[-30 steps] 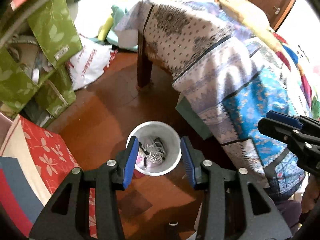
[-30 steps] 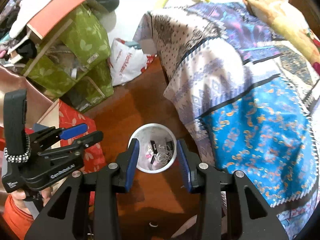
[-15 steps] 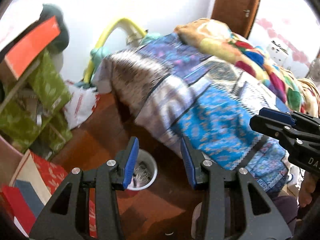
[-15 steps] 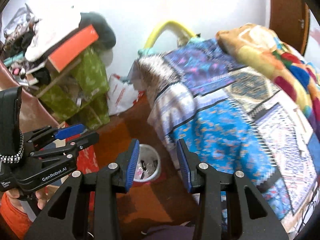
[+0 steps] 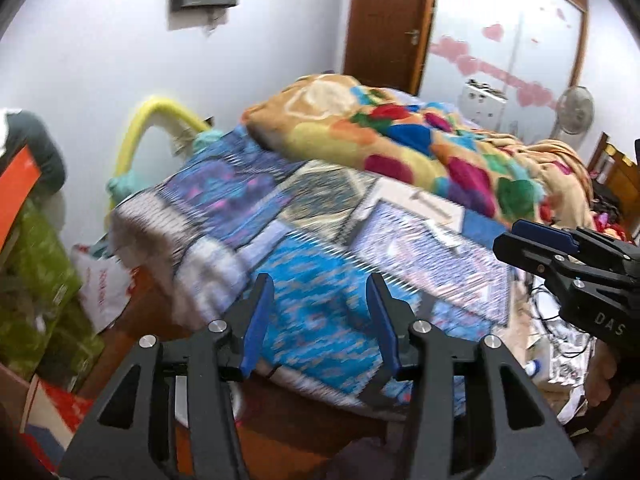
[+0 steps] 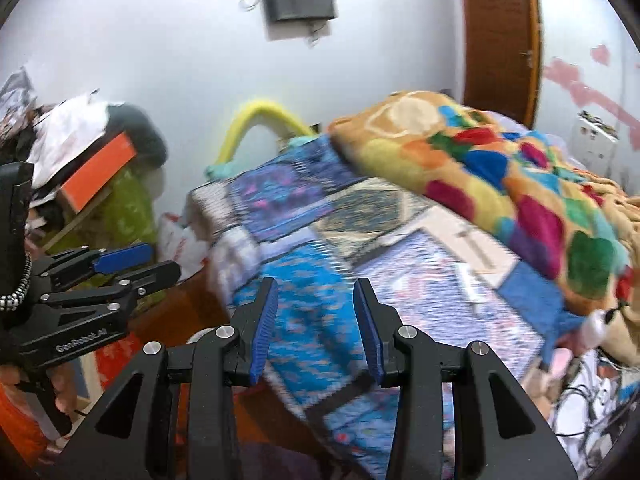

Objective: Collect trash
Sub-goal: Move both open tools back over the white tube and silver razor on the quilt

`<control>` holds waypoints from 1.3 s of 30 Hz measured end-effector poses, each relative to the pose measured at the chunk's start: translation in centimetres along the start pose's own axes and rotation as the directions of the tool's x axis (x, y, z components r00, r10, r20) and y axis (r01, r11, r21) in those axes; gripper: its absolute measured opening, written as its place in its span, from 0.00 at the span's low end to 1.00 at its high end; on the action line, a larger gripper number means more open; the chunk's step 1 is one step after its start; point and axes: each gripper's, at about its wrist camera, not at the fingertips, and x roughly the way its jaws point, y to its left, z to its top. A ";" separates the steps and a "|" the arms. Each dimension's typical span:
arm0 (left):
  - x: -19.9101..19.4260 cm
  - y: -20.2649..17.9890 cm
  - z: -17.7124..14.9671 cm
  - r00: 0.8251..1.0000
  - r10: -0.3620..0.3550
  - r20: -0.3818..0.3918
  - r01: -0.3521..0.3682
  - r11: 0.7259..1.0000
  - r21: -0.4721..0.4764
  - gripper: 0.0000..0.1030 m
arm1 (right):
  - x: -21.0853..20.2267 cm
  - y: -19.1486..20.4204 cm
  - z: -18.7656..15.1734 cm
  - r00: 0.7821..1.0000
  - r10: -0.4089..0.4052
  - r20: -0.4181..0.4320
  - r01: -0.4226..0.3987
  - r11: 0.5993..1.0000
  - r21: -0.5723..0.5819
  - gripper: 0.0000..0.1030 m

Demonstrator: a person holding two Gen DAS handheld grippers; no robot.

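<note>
My left tool (image 5: pixel 318 322) is nearest, its blue pads apart with nothing between them; its jaws have just been opening a little, I'd judge in readiness for the next scrap. My right tool (image 6: pixel 316 322) is likewise released and empty, pads parted over the bedspread (image 6: pixel 320 320). Each tool shows at the edge of the other's view, held side by side, so both hands can work the same patch.

Just beyond the pads lies the bed (image 5: pixel 256 208), its patterned cover draped over the edge toward the brown floor (image 5: pixel 140 312). The trash I'm after seems to be farther along: a pale slip of paper (image 5: pixel 440 236) lying flat on the cover (motion blur keeps me from saying what it is), and a tangle of cables (image 6: pixel 592 392) and litter off to the right. The bin is not clearly in view now.

Past that a bright fleece blanket (image 5: pixel 400 136) is heaped, then the wall and wooden door (image 5: pixel 388 20).
</note>
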 end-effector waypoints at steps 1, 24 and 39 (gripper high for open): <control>0.4 -0.8 0.3 1.000 -0.010 0.001 0.010 1.000 0.008 0.46 | -0.3 -1.4 0.0 1.000 -0.024 0.005 0.024 1.000 0.009 0.35; 19.4 -9.2 3.8 0.981 -0.127 -0.145 0.137 0.988 0.067 0.54 | 11.7 -19.1 -0.5 0.978 -0.146 -0.149 0.163 0.981 0.108 0.35; 28.6 -9.2 2.8 0.968 -0.128 -0.217 0.142 0.989 0.049 0.54 | 22.7 -23.0 0.0 0.955 -0.115 -0.272 0.143 0.986 0.086 0.35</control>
